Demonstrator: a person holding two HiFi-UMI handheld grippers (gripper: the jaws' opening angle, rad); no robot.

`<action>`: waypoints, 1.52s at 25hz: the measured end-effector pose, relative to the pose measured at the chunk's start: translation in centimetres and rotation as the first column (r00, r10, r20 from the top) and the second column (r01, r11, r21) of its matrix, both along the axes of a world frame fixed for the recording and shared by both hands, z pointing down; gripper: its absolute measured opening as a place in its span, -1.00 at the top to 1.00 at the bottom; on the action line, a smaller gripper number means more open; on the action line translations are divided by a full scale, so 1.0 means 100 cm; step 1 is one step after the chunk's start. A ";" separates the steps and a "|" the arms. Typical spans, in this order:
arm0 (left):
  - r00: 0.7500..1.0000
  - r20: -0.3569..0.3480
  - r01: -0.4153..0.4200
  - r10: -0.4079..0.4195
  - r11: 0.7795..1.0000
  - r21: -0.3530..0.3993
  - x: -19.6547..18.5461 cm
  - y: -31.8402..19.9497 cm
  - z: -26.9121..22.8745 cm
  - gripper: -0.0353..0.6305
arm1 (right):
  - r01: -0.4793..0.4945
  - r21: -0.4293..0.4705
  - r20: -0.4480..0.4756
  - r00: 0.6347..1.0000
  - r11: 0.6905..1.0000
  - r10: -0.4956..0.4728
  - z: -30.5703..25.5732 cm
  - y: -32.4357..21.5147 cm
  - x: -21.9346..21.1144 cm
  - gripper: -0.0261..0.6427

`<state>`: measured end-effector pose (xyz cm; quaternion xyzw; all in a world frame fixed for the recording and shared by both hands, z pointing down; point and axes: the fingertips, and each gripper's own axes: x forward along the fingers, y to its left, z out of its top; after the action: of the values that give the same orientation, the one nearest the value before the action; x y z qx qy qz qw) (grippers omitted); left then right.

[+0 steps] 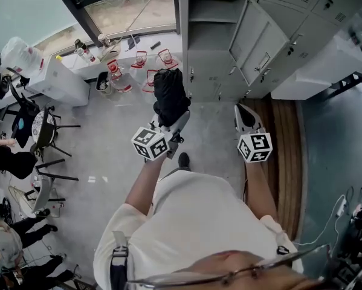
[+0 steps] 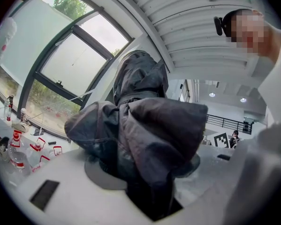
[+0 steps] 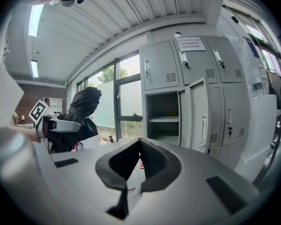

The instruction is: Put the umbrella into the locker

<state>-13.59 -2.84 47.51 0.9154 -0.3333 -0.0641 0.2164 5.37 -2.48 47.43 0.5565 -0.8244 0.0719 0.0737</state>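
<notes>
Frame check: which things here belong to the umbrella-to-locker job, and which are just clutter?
Job:
- black folded fabric umbrella, clamped in the left gripper
- open grey metal locker
- right gripper, shut, empty

Clutter:
- red-rimmed clear containers on the window ledge
- white box
- black chair

Red-rimmed clear containers on floor beneath window; black chair left; bystanders far left.
</notes>
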 end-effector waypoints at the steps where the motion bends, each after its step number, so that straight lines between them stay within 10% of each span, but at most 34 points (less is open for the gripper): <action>1: 1.000 -0.002 -0.010 0.010 1.000 -0.002 -0.003 -0.008 0.002 0.23 | -0.012 -0.003 -0.003 1.000 1.000 0.012 0.001 -0.006 -0.002 0.90; 26: 0.992 -0.001 -0.129 0.130 0.989 -0.069 0.007 -0.114 0.037 0.23 | -0.144 -0.044 -0.062 0.988 0.989 0.141 0.015 -0.083 0.008 0.90; 38: 0.988 0.154 0.030 -0.025 0.999 -0.028 0.022 -0.177 0.032 0.23 | 0.016 -0.031 -0.032 0.999 0.999 -0.017 0.011 -0.171 0.011 0.90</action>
<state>-11.41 -20.53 50.75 0.9096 -0.3625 0.0087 0.2029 6.46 -19.55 48.58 0.5494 -0.8266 0.0753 0.0961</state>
